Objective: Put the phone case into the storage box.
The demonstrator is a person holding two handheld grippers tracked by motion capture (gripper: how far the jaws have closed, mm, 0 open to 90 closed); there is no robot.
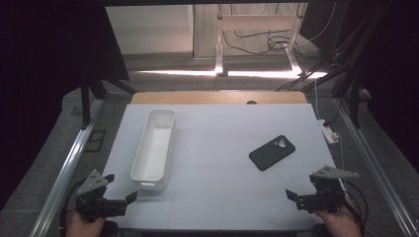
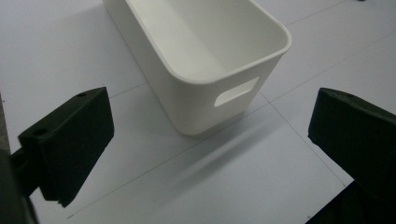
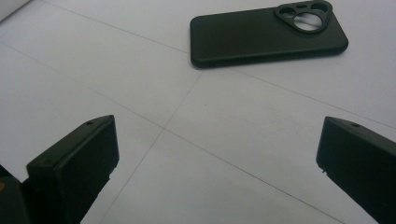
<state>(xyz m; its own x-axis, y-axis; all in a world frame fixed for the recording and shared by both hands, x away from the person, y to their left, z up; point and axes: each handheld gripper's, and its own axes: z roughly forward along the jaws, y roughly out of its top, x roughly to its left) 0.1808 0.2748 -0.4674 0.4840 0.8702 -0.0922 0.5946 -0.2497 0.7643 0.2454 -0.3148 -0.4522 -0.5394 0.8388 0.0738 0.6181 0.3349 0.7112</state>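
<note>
Two tools wait at the near edge of the white surface (image 1: 217,148) in the high view: the left tool (image 1: 121,190) just short of the white bin's (image 1: 154,148) near end, the right tool (image 1: 292,193) nearer the black phone (image 1: 272,152), which lies diagonally, well apart. From the left gripper view, released jaws frame the bin's (image 2: 201,60) handle slot. From the right gripper view, spread jaws face the phone (image 3: 268,35) ahead, its long axis crosswise.
</note>
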